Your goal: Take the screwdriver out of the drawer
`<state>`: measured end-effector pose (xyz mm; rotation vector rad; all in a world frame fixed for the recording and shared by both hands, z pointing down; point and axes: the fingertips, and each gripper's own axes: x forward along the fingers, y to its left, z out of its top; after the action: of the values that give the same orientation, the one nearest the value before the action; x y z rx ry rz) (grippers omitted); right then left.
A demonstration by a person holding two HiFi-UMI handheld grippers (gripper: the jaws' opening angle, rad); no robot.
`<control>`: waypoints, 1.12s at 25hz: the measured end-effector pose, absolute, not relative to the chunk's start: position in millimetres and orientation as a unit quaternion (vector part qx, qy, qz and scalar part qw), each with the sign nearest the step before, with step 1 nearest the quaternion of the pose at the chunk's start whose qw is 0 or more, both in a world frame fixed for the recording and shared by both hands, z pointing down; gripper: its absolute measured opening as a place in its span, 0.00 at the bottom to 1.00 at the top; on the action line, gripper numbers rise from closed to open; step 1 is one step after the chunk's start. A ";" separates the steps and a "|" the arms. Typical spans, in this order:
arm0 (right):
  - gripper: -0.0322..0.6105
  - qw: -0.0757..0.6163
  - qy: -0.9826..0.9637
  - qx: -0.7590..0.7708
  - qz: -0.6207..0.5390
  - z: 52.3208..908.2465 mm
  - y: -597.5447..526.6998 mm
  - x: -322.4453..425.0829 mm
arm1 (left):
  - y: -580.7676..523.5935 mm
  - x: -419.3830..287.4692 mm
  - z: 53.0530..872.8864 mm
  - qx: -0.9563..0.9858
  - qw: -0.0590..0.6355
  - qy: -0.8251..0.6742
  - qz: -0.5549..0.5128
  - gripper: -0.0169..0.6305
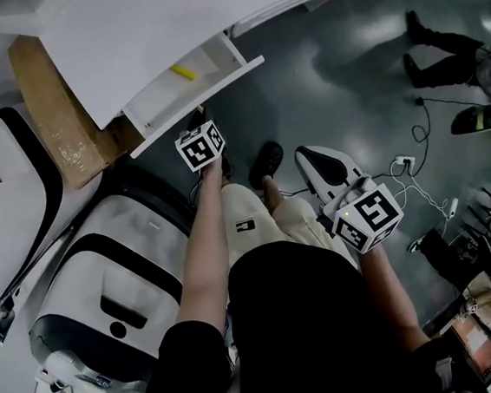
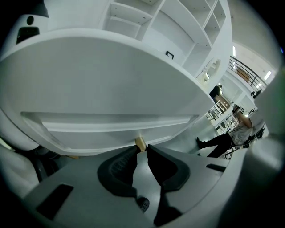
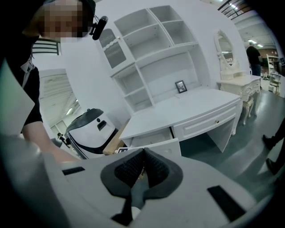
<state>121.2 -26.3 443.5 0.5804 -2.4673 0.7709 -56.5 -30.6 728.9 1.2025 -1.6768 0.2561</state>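
Left gripper (image 2: 142, 148): fingers (image 2: 119, 168) partly apart, tips pinched on what looks like a small tan knob (image 2: 140, 143) on the drawer (image 1: 209, 95) front. Nothing else sits between them. The drawer stands pulled out from under the white counter (image 1: 166, 25).

Right gripper (image 3: 143, 156): fingers (image 3: 128, 171) together, nothing in them, touching nothing. It hangs well off to the right of the drawer, by the person's hip, aimed across at the counter.

Screwdriver (image 1: 183, 71): only a yellow handle shows. It lies inside the open drawer, just past the left fingers and behind the drawer front, well apart from the right fingers. Neither gripper touches it.

Markings: black-and-white square markers on the left cube (image 1: 201, 145) and the right cube (image 1: 368, 216), patterns only. There is a small dark logo (image 1: 245, 225) on the person's shorts (image 1: 259, 242), too small to read.
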 end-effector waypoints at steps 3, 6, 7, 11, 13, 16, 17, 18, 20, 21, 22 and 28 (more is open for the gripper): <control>0.08 0.244 -0.905 0.204 0.281 443.1 -21.0 126.7 | -20.9 -46.2 729.3 0.496 0.510 -0.695 0.105 0.16; 0.08 0.245 -0.907 0.195 0.281 443.6 -17.9 133.1 | -11.8 -34.6 730.2 0.494 0.516 -0.692 0.106 0.16; 0.08 0.246 -0.908 0.193 0.280 444.3 -17.0 135.2 | -8.6 -30.5 730.8 0.494 0.517 -0.691 0.106 0.16; 0.08 0.250 -0.907 0.187 0.281 444.7 -15.0 143.8 | 2.1 -17.3 731.8 0.493 0.517 -0.691 0.110 0.16; 0.08 0.250 -0.910 0.180 0.278 443.7 -13.9 147.4 | 6.4 -13.0 731.5 0.489 0.518 -0.693 0.109 0.16; 0.08 0.252 -0.913 0.169 0.274 444.3 -11.1 152.9 | 12.4 -8.2 732.4 0.483 0.519 -0.696 0.110 0.16; 0.08 0.252 -0.913 0.166 0.274 444.6 -9.6 154.3 | 14.7 -6.9 732.9 0.483 0.519 -0.696 0.111 0.16; 0.08 0.253 -0.914 0.163 0.274 444.6 -7.7 155.4 | 17.1 -5.8 733.4 0.483 0.520 -0.696 0.111 0.16; 0.08 0.252 -0.915 0.156 0.272 444.3 -3.5 157.0 | 21.7 -3.1 733.6 0.483 0.523 -0.694 0.108 0.16; 0.08 0.252 -0.916 0.153 0.272 444.2 -1.7 158.2 | 23.7 -1.6 733.4 0.482 0.525 -0.693 0.106 0.16; 0.08 0.252 -0.917 0.149 0.272 444.1 -0.3 159.6 | 25.3 0.2 733.1 0.481 0.526 -0.693 0.106 0.16; 0.08 0.254 -0.920 0.131 0.269 446.7 7.8 168.2 | 32.6 11.4 733.1 0.481 0.529 -0.691 0.108 0.16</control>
<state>168.2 7.8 446.7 0.3561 -2.4982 0.7317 11.4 32.6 733.1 1.1494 -1.6494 0.2575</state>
